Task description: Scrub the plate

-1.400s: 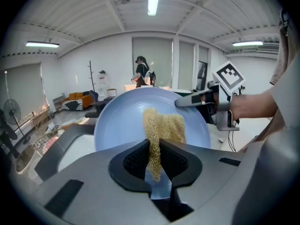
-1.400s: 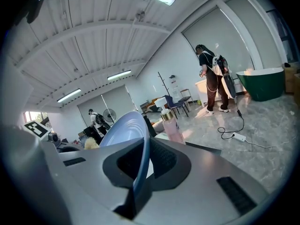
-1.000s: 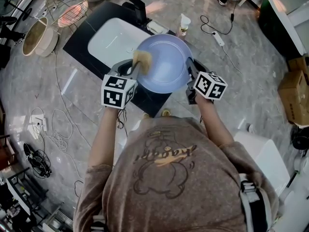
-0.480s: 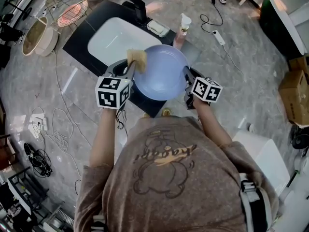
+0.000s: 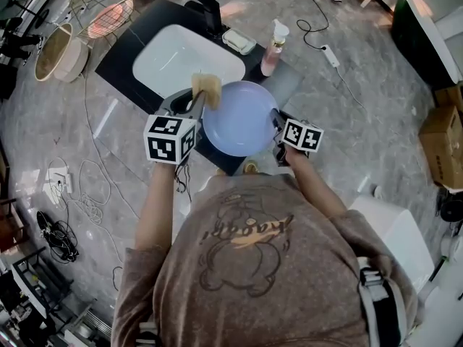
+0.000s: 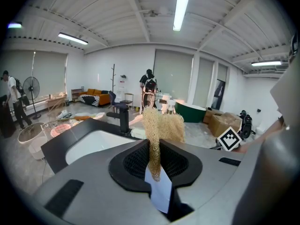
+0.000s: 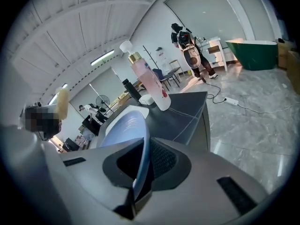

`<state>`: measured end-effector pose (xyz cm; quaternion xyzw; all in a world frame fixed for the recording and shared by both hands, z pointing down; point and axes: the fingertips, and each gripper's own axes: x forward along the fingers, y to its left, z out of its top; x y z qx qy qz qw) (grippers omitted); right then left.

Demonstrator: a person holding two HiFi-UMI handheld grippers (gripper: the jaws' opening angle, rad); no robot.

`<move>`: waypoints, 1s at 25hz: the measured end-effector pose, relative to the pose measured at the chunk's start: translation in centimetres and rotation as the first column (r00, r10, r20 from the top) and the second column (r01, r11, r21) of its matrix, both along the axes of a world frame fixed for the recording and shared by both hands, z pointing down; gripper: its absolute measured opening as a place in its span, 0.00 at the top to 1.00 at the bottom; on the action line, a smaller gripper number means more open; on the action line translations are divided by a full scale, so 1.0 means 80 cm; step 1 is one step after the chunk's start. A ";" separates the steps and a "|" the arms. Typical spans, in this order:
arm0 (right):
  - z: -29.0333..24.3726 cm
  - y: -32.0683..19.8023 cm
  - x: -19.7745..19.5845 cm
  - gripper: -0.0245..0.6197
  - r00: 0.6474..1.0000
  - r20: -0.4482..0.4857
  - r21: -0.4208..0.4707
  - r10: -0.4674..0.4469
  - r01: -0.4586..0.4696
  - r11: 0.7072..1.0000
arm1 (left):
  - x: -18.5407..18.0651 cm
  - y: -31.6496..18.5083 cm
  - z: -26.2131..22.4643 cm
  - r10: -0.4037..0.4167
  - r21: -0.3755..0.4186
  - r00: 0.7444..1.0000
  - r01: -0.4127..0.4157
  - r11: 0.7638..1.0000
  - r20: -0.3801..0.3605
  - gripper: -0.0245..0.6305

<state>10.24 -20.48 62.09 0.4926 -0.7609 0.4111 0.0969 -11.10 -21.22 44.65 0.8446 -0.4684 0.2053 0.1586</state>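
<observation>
Your right gripper [image 5: 278, 130] clamps the plate [image 5: 239, 118] by its right rim, leaving its face free for the scrubber [image 5: 207, 87] your left gripper [image 5: 194, 105] pinches.

The room was bright and evenly lit by long ceiling lamps [image 6: 182, 6]. The polished floor [image 5: 376, 121] carried pale glare at the top of the head view. Shadows were weak and soft. Both gripper views were strongly curved, with black corners, and the head view also bent at its edges.
</observation>
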 end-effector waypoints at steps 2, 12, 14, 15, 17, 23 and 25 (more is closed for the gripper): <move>0.010 0.002 -0.003 0.93 1.000 -0.004 -0.016 -0.009 0.008 1.000 | -0.002 -0.001 0.000 -0.003 -0.001 1.000 0.003 1.000 -0.002 0.87; 0.050 0.009 -0.008 0.93 1.000 -0.008 -0.080 -0.019 0.018 0.997 | -0.004 0.005 0.006 -0.015 -0.013 1.000 0.015 1.000 -0.004 0.87; 0.052 0.009 -0.009 0.93 1.000 -0.008 -0.083 -0.018 0.018 0.996 | -0.004 0.006 0.006 -0.016 -0.015 1.000 0.016 1.000 -0.004 0.87; 0.054 0.009 -0.008 0.93 1.000 -0.008 -0.085 -0.017 0.016 0.996 | -0.004 0.007 0.006 -0.016 -0.015 1.000 0.016 1.000 -0.004 0.87; 0.058 0.011 -0.007 0.93 1.000 -0.011 -0.092 -0.017 0.016 0.996 | -0.003 0.008 0.006 -0.016 -0.016 1.000 0.016 1.000 -0.003 0.87; 0.063 0.012 -0.009 0.91 0.998 -0.053 -0.093 -0.033 0.028 0.995 | -0.007 0.010 0.011 -0.020 -0.026 1.000 0.020 0.999 -0.006 0.87; 0.061 0.011 -0.008 0.91 0.997 -0.070 -0.090 -0.041 0.035 0.995 | -0.007 0.010 0.012 -0.023 -0.027 1.000 0.023 0.999 -0.010 0.87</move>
